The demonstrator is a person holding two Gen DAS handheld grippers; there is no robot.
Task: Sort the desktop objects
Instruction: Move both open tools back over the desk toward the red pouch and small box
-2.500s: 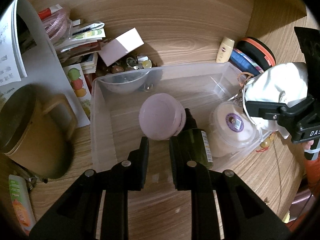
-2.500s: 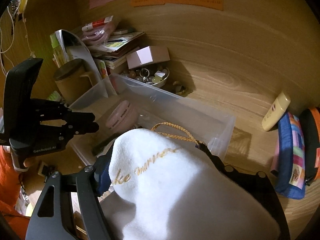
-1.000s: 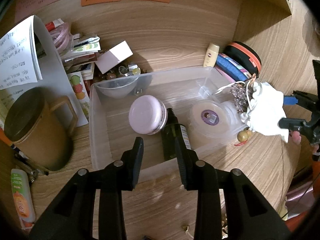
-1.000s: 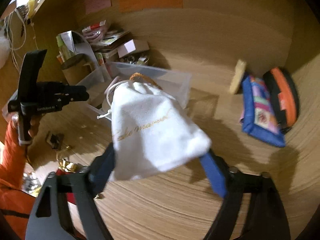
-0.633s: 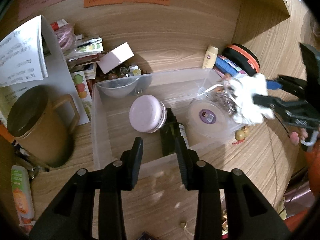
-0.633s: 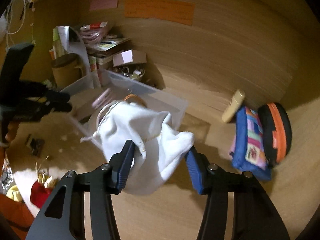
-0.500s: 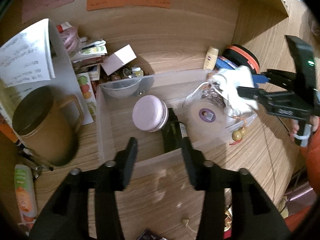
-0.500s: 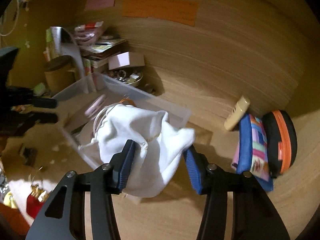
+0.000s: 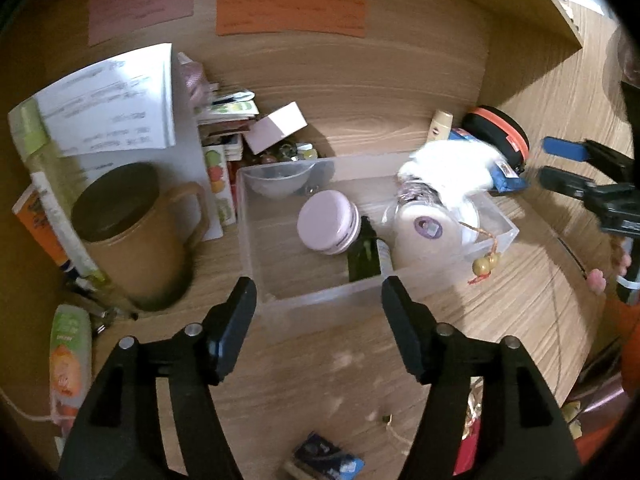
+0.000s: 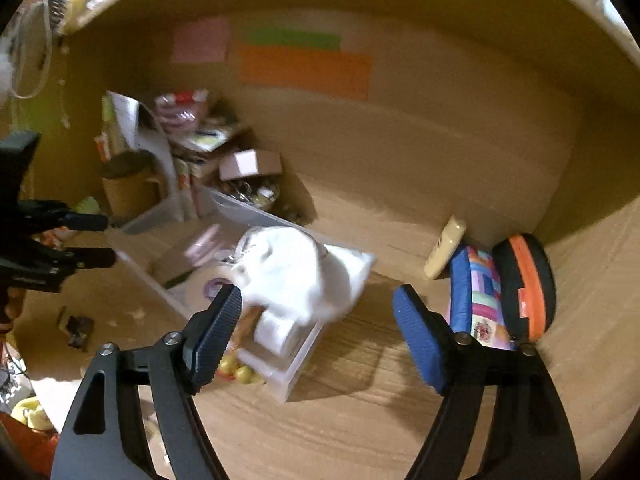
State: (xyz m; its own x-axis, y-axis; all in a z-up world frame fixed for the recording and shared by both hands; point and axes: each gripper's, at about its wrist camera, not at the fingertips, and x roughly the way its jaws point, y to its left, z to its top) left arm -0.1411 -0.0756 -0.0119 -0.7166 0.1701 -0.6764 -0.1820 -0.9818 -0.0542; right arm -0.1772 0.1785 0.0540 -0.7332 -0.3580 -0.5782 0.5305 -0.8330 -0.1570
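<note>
Black left gripper point(image 9: 316, 300) fills the bottom of its view, jaws opening with nothing between them; a second ago they stood much narrower. Beyond its tips sits the bin point(image 9: 256, 240) at frame centre, holding a pink case point(image 9: 326, 222), a dark bottle point(image 9: 364, 258) and a white tub point(image 9: 424, 228).

Blue-padded right gripper point(image 10: 316, 320) has let go: its jaws are opening, spread wide and empty, where half a second ago they pinched the pouch point(image 10: 296, 276). That white pouch, motion-blurred, now lies at the bin's right end, on the tub and rim, just beyond the left pad. A bead charm point(image 9: 486, 266) hangs outside the bin's wall. Further right, in the right view, lie a blue pencil case point(image 10: 480, 292) and an orange-trimmed case point(image 10: 524, 284).
</note>
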